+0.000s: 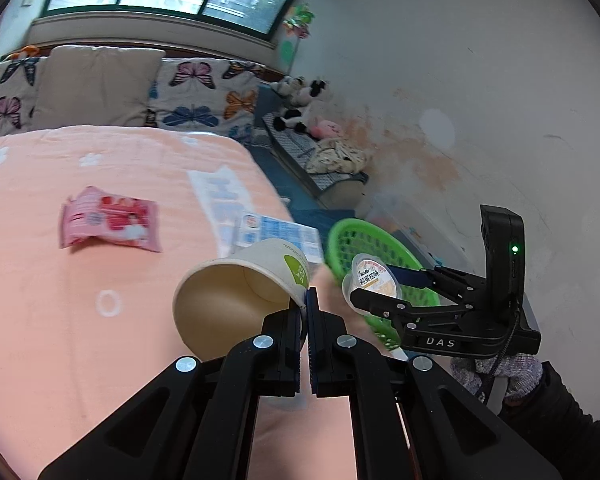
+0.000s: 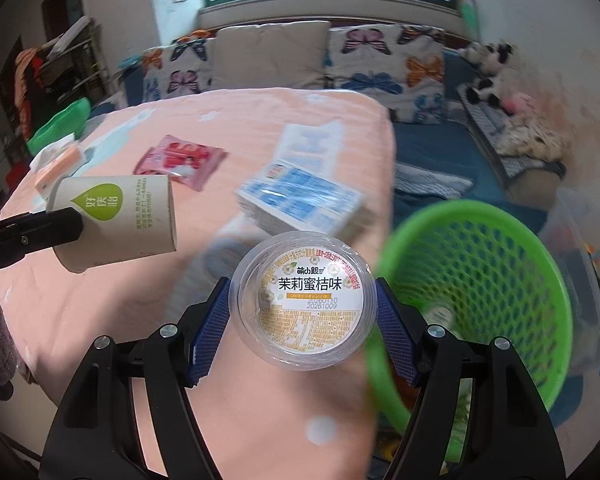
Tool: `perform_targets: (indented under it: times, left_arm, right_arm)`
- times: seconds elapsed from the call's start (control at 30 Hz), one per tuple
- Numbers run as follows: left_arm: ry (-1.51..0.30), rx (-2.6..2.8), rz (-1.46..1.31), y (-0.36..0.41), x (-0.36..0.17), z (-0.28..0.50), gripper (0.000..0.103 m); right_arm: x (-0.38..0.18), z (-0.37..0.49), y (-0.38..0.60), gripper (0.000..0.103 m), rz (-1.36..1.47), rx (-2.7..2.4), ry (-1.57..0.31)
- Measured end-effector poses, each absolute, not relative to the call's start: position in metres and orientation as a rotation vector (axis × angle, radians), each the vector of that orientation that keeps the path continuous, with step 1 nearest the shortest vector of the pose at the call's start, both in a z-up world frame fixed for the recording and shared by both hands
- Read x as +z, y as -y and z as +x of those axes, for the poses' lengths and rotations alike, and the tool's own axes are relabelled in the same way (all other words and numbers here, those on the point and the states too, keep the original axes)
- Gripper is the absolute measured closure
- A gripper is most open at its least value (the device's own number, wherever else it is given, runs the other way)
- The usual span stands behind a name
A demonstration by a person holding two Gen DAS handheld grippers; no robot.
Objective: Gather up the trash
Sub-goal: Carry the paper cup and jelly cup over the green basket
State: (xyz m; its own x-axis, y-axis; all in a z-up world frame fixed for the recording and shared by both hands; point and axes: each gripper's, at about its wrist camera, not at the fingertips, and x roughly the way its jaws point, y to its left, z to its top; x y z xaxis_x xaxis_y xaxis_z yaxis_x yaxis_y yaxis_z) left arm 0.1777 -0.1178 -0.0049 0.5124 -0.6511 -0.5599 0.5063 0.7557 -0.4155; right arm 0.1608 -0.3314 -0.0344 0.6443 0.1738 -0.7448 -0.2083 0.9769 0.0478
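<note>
My left gripper (image 1: pixel 307 300) is shut on the rim of a white paper cup (image 1: pixel 236 292) with a green leaf mark, held on its side above the pink bedspread; the cup (image 2: pixel 120 220) also shows at the left of the right wrist view. My right gripper (image 2: pixel 302 312) is shut on a clear round jelly cup (image 2: pixel 304 300) with a printed lid, its blue pads (image 2: pixel 210 328) pressing both sides. In the left wrist view the jelly cup (image 1: pixel 374 280) hangs in front of a green mesh basket (image 1: pixel 384 268). The basket (image 2: pixel 480 292) stands off the bed's right edge.
A pink snack wrapper (image 1: pixel 108 224) (image 2: pixel 180 160) and a blue-and-white tissue pack (image 2: pixel 300 200) lie on the pink bedspread (image 1: pixel 60 320). Butterfly pillows line the far side. Plush toys lie by the stained wall at right. A gloved hand (image 1: pixel 512 372) holds the right gripper.
</note>
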Motion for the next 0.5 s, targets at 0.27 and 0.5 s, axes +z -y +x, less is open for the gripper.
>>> perform_targets:
  times: [0.27,0.5]
  left_arm:
    - [-0.783,-0.762,-0.174,0.162,-0.005,0.179,0.100]
    - [-0.799,-0.793,-0.145,0.194,-0.005,0.184,0.100]
  right_arm:
    - [-0.044,0.145,0.390,0.033,0.009,0.103,-0.857]
    - [-0.061,0.143,0.432,0.032,0.081,0.029,-0.884]
